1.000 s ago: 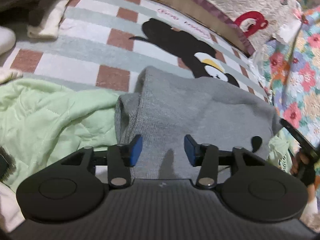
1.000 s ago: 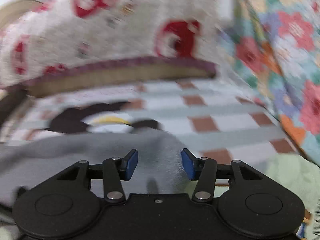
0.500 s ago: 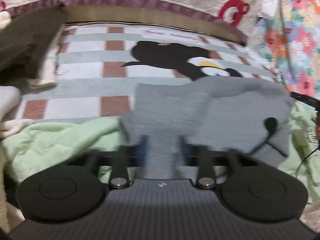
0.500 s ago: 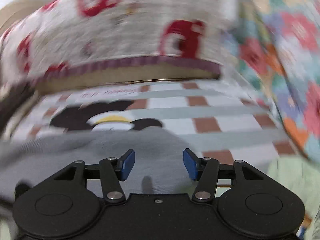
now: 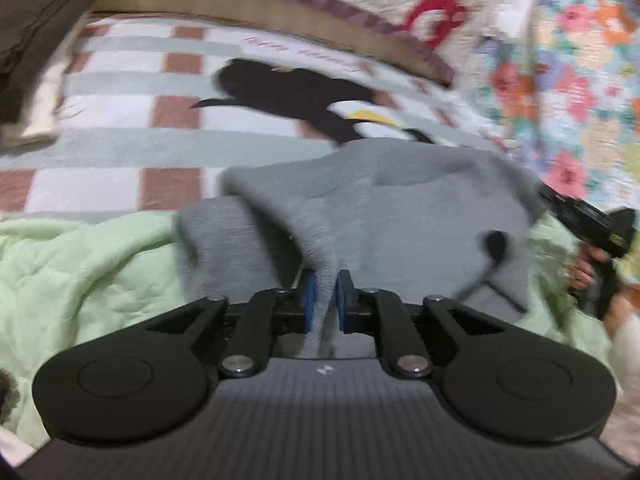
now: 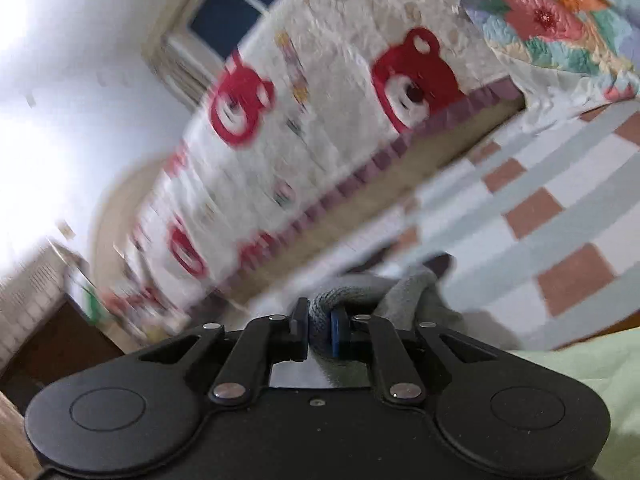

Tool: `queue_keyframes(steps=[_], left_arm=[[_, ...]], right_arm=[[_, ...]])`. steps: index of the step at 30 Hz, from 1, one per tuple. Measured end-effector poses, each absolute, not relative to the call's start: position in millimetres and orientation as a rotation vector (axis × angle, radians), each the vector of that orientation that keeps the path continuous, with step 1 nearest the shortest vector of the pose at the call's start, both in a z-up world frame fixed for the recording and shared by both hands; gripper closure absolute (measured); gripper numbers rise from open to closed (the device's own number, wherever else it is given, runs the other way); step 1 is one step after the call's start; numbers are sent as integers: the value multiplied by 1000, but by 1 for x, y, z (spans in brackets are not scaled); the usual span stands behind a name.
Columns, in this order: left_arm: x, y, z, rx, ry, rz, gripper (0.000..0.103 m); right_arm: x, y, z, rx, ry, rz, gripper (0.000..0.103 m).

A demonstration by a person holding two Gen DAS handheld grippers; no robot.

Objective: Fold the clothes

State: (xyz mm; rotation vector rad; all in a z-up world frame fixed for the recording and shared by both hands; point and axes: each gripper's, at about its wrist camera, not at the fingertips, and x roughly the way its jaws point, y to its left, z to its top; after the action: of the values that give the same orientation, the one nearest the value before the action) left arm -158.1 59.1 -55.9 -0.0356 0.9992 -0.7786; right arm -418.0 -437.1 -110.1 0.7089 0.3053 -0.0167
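The left claw is closing, its blue pads pinching a raised ridge of the grey knit sweater. The right claw is closing too, clamped on a rolled edge of the same sweater. The sweater lies on a bed, partly over a light green quilt and a checked blanket with a black cartoon figure; the pink script above it is too blurred to read. A bear-print quilt hangs behind

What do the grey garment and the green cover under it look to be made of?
Grey garment: soft knit, probably fleece or sweatshirt jersey; matte and fuzzy, with a ribbed edge bunched in the right hand-held gripper. Green cover: thin quilted fabric, likely cotton or polyester; stitched lines and puckered, slightly smooth surface.
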Motion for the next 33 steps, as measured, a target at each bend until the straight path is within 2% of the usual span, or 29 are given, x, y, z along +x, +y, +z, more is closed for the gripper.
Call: queue_keyframes(steps=[2,4,5,6,7,9,10,11,12,14,17,20,23,26,28,32,33], left_arm=[[-156,58,-61,-32,1003,-772,75],[-155,57,-65,-40,1010,-794,64],[-153,56,-67,-58,1017,-803,56],[-151,55,-70,-95,1031,-811,53],[-147,53,-74,-132,1044,-814,48],[-138,48,-83,-210,1066,-806,53],[-134,48,-87,-260,1078,-802,71],[-130,49,-89,-312,1097,-802,96],[-128,52,-87,-368,1120,-818,96],[-131,64,-71,-464,1139,-874,99],[-150,92,-38,-466,1113,-913,100],[-164,111,-37,-428,1182,-873,99],[-165,111,-70,-423,1340,-798,99],[-166,93,-89,-325,1399,-789,99],[-169,89,-83,-285,1386,-807,99],[-174,85,-76,-212,1380,-817,99],[-175,85,-79,-195,1391,-804,98]], right_arm=[[-410,-433,-113,676,385,-37,86],[-409,-433,-114,646,410,-26,79],[-409,-434,-113,632,414,-24,67],[-406,-436,-112,623,420,-21,54],[-402,-437,-112,617,426,-16,50],[-391,-441,-113,601,445,-4,49],[-383,-444,-114,597,458,2,49],[-375,-446,-114,596,467,7,63],[-370,-449,-113,612,471,24,94],[-368,-459,-104,693,444,56,93],[-377,-486,-87,874,361,124,94],[-376,-509,-88,1036,425,297,93],[-375,-517,-100,979,593,274,93],[-378,-522,-133,1069,673,210,93],[-381,-512,-135,1041,678,201,93],[-405,-497,-107,1051,564,336,93],[-408,-493,-102,990,613,308,94]])
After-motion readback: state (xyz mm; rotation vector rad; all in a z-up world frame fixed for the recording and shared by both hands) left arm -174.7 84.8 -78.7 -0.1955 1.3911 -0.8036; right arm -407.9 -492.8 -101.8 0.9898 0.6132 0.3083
